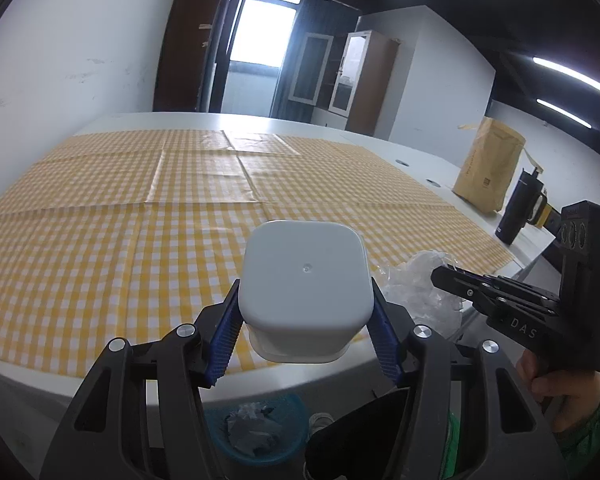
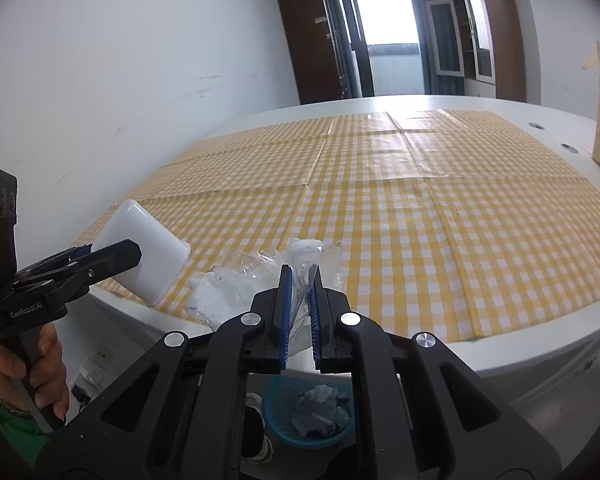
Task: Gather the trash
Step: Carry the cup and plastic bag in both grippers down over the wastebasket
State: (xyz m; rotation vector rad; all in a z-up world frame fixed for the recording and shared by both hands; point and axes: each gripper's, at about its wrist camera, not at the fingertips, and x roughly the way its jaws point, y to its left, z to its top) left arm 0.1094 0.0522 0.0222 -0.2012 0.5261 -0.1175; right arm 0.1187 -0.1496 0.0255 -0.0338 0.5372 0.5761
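One white box is squeezed between the left fingers, one plastic wrapper between the right fingers, one blue bin below.

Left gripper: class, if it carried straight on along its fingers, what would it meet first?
Probably the checked tablecloth: the left gripper, clamped on the white container, points slightly downward across it, nothing standing ahead; depth is uncertain.

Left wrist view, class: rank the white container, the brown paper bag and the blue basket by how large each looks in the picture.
1. white container, though it is nearest the camera
2. blue basket, partly hidden
3. brown paper bag, farthest away

Apparent size only.
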